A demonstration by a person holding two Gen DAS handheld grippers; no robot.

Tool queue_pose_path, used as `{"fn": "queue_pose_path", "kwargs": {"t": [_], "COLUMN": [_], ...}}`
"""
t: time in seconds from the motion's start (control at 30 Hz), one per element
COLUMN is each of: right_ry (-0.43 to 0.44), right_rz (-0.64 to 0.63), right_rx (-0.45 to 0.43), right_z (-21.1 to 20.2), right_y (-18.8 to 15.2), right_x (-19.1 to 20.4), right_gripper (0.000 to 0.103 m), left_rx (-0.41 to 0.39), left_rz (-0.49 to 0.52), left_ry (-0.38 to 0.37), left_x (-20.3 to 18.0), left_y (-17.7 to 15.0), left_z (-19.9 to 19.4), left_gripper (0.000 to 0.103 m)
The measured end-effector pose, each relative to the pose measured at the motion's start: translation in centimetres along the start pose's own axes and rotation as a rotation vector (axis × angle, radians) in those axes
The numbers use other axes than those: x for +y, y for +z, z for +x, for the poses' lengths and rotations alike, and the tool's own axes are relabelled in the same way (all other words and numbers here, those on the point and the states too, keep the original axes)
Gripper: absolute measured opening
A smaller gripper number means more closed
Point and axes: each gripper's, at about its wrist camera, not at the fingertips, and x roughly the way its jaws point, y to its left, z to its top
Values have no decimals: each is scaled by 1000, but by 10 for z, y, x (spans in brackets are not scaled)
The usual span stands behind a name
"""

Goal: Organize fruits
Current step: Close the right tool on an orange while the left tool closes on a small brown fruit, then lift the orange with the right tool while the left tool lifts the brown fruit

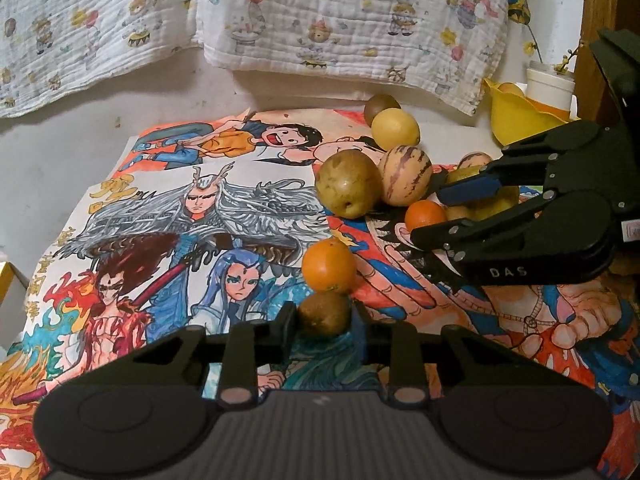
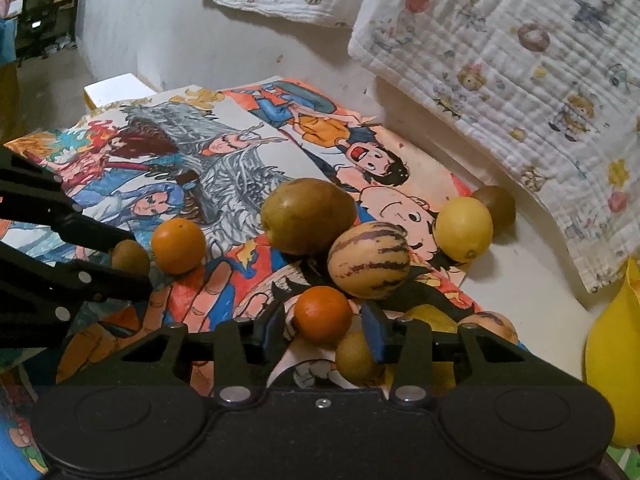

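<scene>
**Picking two fruits at once, lift not yet made**

Working the pick-up step of the sorting. Clenching the jaws of the left gripper point(image 1: 324, 320) on a brown kiwi point(image 1: 324, 314), low on the coloured drawings point(image 1: 200, 220) covering the desk point(image 1: 60, 168), just in front of a bigger orange point(image 1: 329, 266) and seemingly touching it. Bracketing a small orange point(image 2: 323, 314) with the jaws of the right gripper point(image 2: 325, 330), blue pads sitting close on either side; not telling from these views whether the pads are pressing yet or only standing beside the peel. Leaving the rest of the fruit, among it a striped melon point(image 2: 370, 260) and a lemon point(image 2: 463, 229), bunched together further back on the drawings.

Judging the next move: confirming the right-hand grip, then lifting both fruits straight up to avoid nudging the neighbours, the bigger orange on the left and a small brown fruit point(image 2: 356, 360) tucked just under the right jaws. Probably carrying them toward the yellow bowl point(image 1: 516, 116) at the far right edge, already holding one fruit, though picking that as the destination is only a guess.

Reading "DAS" point(image 1: 508, 272) in pale letters on the right gripper's body. Noticing large yellow characters point(image 1: 108, 188) down the left side of one drawing, and a small sticker at the picture's right rim, too blurred to read.
</scene>
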Motion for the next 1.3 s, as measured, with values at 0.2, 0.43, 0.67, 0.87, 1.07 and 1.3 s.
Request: {"fn": "queue_pose_path", "kwargs": {"t": [0.2,0.43,0.67,0.87,1.07,1.3], "right_ry": [-54,-39,-54,-110,-173,-194], "right_rz": [-67,-29,99,217,313,345], "right_rx": [7,-54,-117,-157,-197,-201], "right_z": [2,-20,-62,-95,-124,-135], "right_y": [0,-8,-34,-61,-88,-105], "right_x": [11,17,9,-3,-16,-21], "right_gripper": [34,33,33,33,34,34], "left_rx": [3,9,10,10,-16,-11], "left_rz": [-23,-43,-11,40,99,93], "left_ry": [11,0,-27,-78,-122,-145], "left_x": [-1,-4,-21,-44,-76,-93], "left_y": [-1,-2,-1,10,25,27], "left_z": [-2,-6,-13,-14,-16,-15], "left_gripper": [31,31,31,31,31,31]}}
